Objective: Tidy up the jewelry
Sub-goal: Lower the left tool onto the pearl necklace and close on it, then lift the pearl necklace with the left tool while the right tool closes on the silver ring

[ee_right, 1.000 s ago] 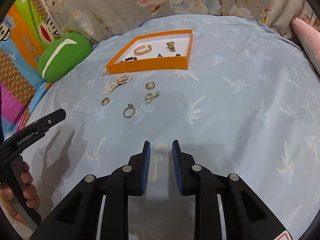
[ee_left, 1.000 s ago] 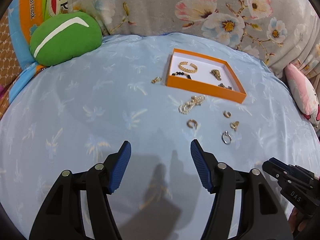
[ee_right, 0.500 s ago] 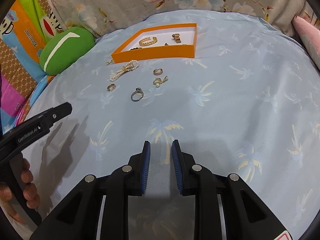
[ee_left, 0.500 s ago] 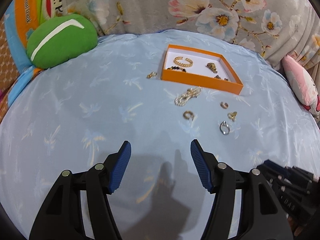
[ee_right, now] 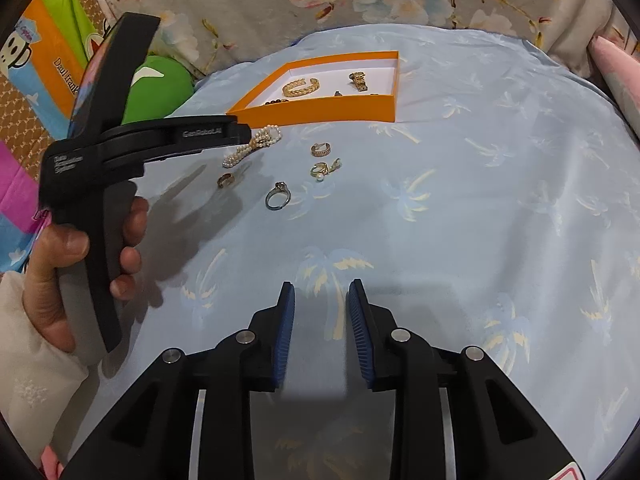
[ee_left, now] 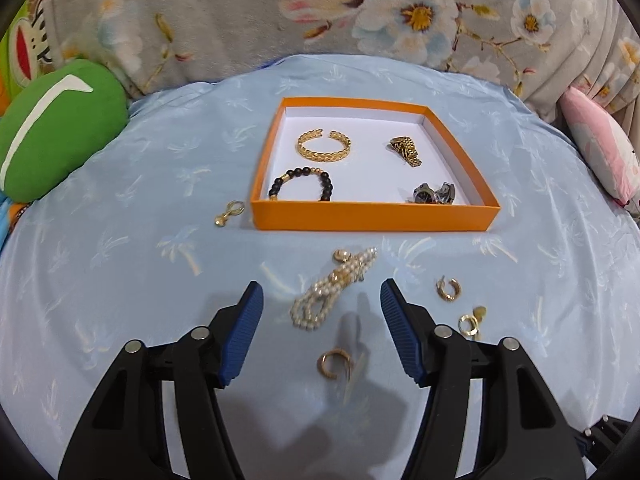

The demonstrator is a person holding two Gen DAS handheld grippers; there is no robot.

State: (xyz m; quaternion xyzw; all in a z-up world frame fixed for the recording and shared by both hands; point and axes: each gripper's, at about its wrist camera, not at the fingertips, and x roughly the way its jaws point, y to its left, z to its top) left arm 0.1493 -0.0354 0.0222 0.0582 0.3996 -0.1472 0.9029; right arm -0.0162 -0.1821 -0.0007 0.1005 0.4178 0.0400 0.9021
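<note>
Biggest thing here is the light blue bedsheet (ee_left: 120, 208) with little palm trees on it, with a flowery grey blanket (ee_left: 360, 12) bunched along the far edge, a green cushion (ee_left: 52, 128) off to the left and a pink pillow (ee_left: 600, 152) on the right. Sitting on the sheet is an orange box (ee_left: 372, 216) with a white inside, and it already has a gold cuff (ee_left: 324, 145), a black bead bracelet (ee_left: 302, 182), a gold watch band (ee_left: 406, 149) and a dark watch (ee_left: 434, 194) in it. The left gripper (ee_left: 322, 328) is low over the sheet with its jaws about halfway apart and closing a bit, nothing pinched. A pearl bracelet (ee_left: 332, 288) lies right in the gap between the blue fingers (ee_left: 244, 332), just ahead of the tips and not touching either pad, while a gold hoop earring (ee_left: 334, 364) sits further back between them. From the right wrist view you can see a hand (ee_right: 60, 264) holding that left gripper's handle. The right gripper (ee_right: 322, 332) hovers over bare sheet, well away from the jewelry, its jaws only slightly apart and opening, holding nothing. The rest is loose stuff in front of the box: a silver ring (ee_right: 277, 197), a gold ring (ee_left: 448, 289), a gold pearl earring (ee_left: 472, 322), and a little gold drop earring (ee_left: 230, 213) just left of the box.
</note>
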